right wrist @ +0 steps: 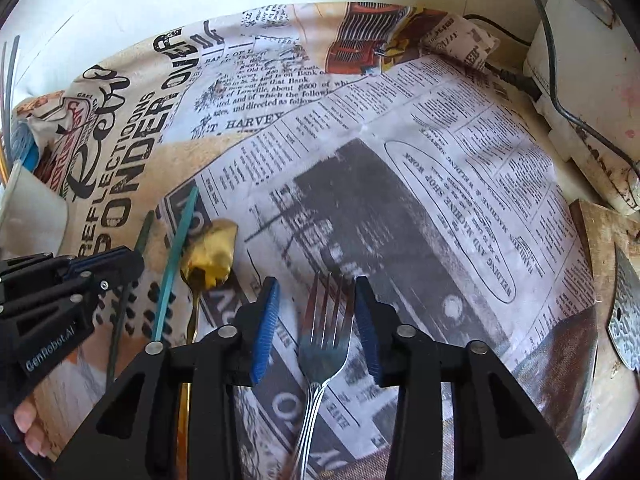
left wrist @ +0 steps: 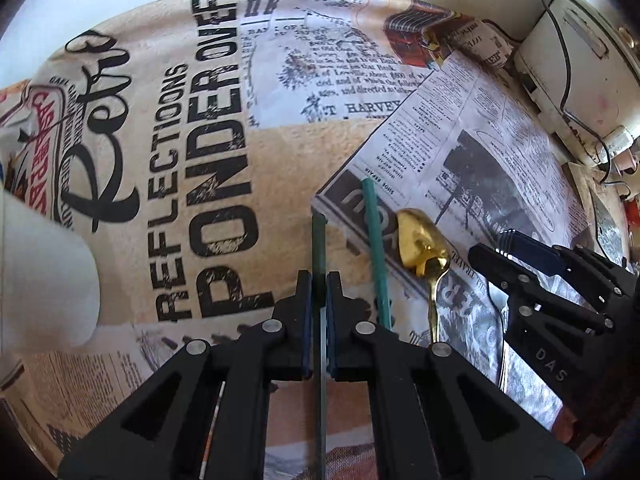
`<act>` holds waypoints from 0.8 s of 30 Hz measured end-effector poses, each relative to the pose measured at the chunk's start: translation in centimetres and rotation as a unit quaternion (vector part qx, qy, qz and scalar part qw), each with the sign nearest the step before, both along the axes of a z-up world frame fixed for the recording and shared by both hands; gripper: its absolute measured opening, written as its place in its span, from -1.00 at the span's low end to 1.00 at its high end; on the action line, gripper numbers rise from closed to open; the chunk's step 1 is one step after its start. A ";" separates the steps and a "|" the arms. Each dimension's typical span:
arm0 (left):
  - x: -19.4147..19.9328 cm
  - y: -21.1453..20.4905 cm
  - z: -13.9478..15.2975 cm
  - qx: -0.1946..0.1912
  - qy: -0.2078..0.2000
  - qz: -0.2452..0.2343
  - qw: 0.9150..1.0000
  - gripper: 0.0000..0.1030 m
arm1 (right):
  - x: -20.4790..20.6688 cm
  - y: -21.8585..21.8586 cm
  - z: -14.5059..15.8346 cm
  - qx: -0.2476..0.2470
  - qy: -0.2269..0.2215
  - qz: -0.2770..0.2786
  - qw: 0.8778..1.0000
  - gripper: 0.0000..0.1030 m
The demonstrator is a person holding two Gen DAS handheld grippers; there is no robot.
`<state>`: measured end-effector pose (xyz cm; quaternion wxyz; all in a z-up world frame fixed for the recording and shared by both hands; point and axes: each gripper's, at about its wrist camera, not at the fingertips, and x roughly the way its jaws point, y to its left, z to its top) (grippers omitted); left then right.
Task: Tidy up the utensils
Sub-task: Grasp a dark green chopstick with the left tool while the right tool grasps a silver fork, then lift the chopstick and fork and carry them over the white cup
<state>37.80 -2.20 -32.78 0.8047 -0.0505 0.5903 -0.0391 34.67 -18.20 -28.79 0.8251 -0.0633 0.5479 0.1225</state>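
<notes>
The utensils lie in a loose row on the newspaper-print tablecloth, low and left of centre in the right wrist view, presumably laid out side by side so each can be picked singly: a dark green thin stick, a teal thin stick just beside it, a gold metal spoon with its bowl turned up-frame, and a silver metal fork a little apart to the right. The left gripper is clamped hard on the dark green thin stick, which runs straight up between its blue pads, so that one looks to be the piece now being gathered. The right gripper stands with its jaws straddling the fork's tines, the blue pads clear of the metal on both sides; I'd judge it is lining up a grasp, not gripping yet. A white cup-like container sits at the left edge of the left wrist view, and in the right wrist view thin sticks poke up at the far left above it, so it is likely where the utensils go. Readable writing: the cloth shows "REFLECTIONS", "PONDER OVER", "T HARVEY" and "WELDING AND MACHINE SHOP WORK"; one gripper body reads "GenRobot.AI", the other "DAS". A white appliance with a cable sits upper right.
</notes>
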 end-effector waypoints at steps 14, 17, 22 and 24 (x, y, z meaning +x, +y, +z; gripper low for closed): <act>-1.5 2.0 3.0 -0.021 -0.019 -0.024 0.999 -0.91 | -0.7 -1.6 2.3 0.077 0.029 -0.024 0.996 -0.60; -2.7 2.5 4.6 -0.024 -0.041 -0.022 0.999 -0.91 | -1.3 -1.6 3.4 0.077 0.016 -0.023 0.997 -0.61; -4.9 3.3 7.4 -0.038 -0.078 -0.011 0.996 -0.91 | -2.7 -1.4 5.6 0.074 -0.013 -0.009 0.997 -0.61; -5.6 3.4 8.4 -0.037 -0.093 -0.006 0.995 -0.91 | -3.4 -1.2 6.5 0.070 -0.028 -0.002 0.997 -0.61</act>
